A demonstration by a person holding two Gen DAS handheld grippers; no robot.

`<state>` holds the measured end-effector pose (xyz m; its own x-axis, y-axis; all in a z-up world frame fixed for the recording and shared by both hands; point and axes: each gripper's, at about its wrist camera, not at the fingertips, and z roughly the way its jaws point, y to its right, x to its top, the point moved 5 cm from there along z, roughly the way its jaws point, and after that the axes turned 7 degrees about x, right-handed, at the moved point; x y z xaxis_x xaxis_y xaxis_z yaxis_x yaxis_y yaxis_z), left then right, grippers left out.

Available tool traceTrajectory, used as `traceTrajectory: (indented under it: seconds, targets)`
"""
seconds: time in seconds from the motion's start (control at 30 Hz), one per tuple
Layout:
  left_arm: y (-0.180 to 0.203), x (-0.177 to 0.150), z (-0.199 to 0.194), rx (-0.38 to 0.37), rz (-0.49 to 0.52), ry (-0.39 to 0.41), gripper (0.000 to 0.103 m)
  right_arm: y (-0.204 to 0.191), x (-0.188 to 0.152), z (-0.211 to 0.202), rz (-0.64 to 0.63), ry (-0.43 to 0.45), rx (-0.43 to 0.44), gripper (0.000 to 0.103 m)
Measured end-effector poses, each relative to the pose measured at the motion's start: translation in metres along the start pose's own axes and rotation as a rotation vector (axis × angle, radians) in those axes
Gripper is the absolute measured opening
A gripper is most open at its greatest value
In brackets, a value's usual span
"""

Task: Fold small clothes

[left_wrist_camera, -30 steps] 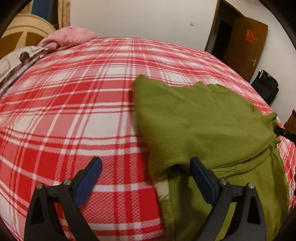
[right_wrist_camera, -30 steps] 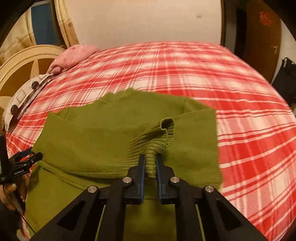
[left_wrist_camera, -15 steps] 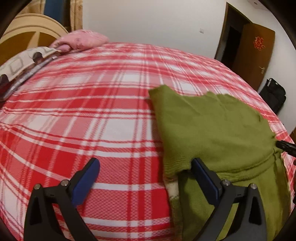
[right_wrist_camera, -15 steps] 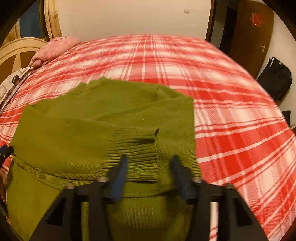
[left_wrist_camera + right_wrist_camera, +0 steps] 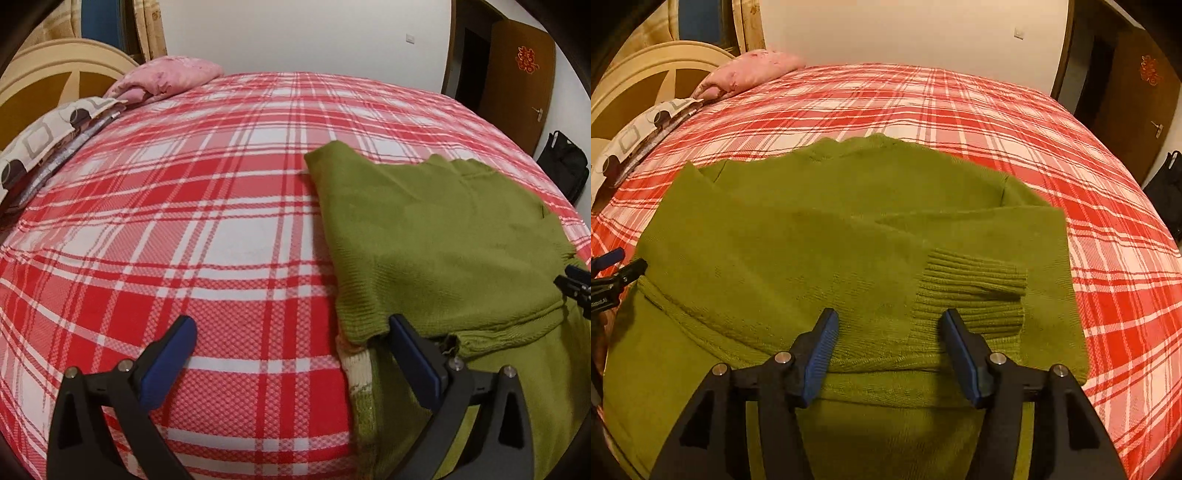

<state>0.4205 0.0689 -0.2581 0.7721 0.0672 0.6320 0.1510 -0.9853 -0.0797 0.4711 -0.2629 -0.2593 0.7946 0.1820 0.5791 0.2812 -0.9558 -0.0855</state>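
An olive green knit sweater (image 5: 820, 251) lies on the red plaid bed, both sleeves folded across its chest. The ribbed cuff (image 5: 971, 291) of one sleeve lies flat on top, just ahead of my right gripper (image 5: 890, 350), which is open and empty over the sweater. In the left wrist view the sweater (image 5: 436, 236) fills the right side. My left gripper (image 5: 291, 362) is open and empty, its right finger at the sweater's left edge, its left finger over bare bedspread. The other gripper's tip shows at the right edge (image 5: 576, 284).
The red and white plaid bedspread (image 5: 184, 221) covers the bed. A pink pillow (image 5: 166, 74) and a patterned cloth (image 5: 48, 129) lie at the far left by a cream headboard (image 5: 44, 77). A brown door (image 5: 517, 81) and black bag (image 5: 565, 166) stand right.
My right gripper has opened and let go of the sleeve cuff, which now lies flat on the sweater. Both grippers have drawn back slightly. The left stays open.
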Motion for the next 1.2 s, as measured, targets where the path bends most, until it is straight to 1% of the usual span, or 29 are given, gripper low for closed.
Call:
traceTrajectory:
  seconds: [0.07,0.2,0.27,0.33,0.43,0.53,0.67,0.7,0.77,0.83,0.87,0.9,0.93,1.0,1.07,1.13,1.2]
  targets:
    - [-0.001,-0.001,0.0,-0.01,-0.009,-0.004,0.103,0.0,-0.002,-0.001,-0.006,-0.016,-0.001,0.059]
    - [0.001,-0.004,-0.002,-0.012,-0.011,-0.003,0.103,-0.006,0.003,-0.005,-0.051,-0.078,-0.04,0.06]
    - [0.001,-0.004,-0.002,-0.015,-0.012,-0.001,0.103,-0.016,0.014,-0.015,-0.078,-0.057,-0.056,0.06]
    - [0.0,-0.005,-0.002,-0.018,-0.014,0.0,0.103,-0.034,0.029,-0.022,-0.101,-0.021,-0.028,0.06]
    - [-0.002,-0.006,-0.003,-0.028,-0.027,0.005,0.103,-0.072,0.052,-0.021,-0.128,0.002,0.064,0.06]
    - [-0.007,-0.006,-0.005,-0.027,-0.055,0.01,0.103,-0.11,0.073,-0.008,-0.139,0.001,0.161,0.06]
    - [-0.011,-0.009,-0.006,-0.023,-0.079,0.006,0.103,-0.16,0.097,0.019,-0.161,-0.001,0.245,0.06]
    - [-0.011,-0.009,-0.005,-0.023,-0.078,0.005,0.103,-0.169,0.102,0.028,-0.167,-0.01,0.255,0.06]
    - [-0.011,-0.009,-0.005,-0.02,-0.073,0.001,0.103,-0.192,0.107,0.048,-0.199,-0.025,0.238,0.059]
    - [-0.01,-0.009,-0.004,-0.014,-0.068,0.0,0.103,-0.21,0.108,0.071,-0.219,-0.064,0.222,0.059]
    - [-0.01,-0.009,-0.004,-0.013,-0.067,0.0,0.103,-0.218,0.106,0.086,-0.232,-0.098,0.214,0.059]
    - [-0.01,-0.009,-0.004,-0.012,-0.066,-0.002,0.103,-0.223,0.103,0.1,-0.245,-0.129,0.194,0.059]
    - [-0.01,-0.009,-0.003,-0.012,-0.066,-0.004,0.103,-0.226,0.101,0.108,-0.241,-0.144,0.195,0.059]
    - [-0.01,-0.009,-0.003,-0.013,-0.067,-0.002,0.103,-0.225,0.104,0.109,-0.221,-0.124,0.209,0.059]
    - [-0.011,-0.008,-0.002,-0.015,-0.069,-0.001,0.103,-0.221,0.103,0.102,-0.219,-0.114,0.221,0.059]
    - [-0.011,-0.008,-0.002,-0.015,-0.07,0.0,0.103,-0.217,0.101,0.091,-0.231,-0.086,0.213,0.059]
    - [-0.011,-0.008,-0.001,-0.013,-0.069,-0.001,0.103,-0.204,0.095,0.074,-0.208,-0.057,0.212,0.06]
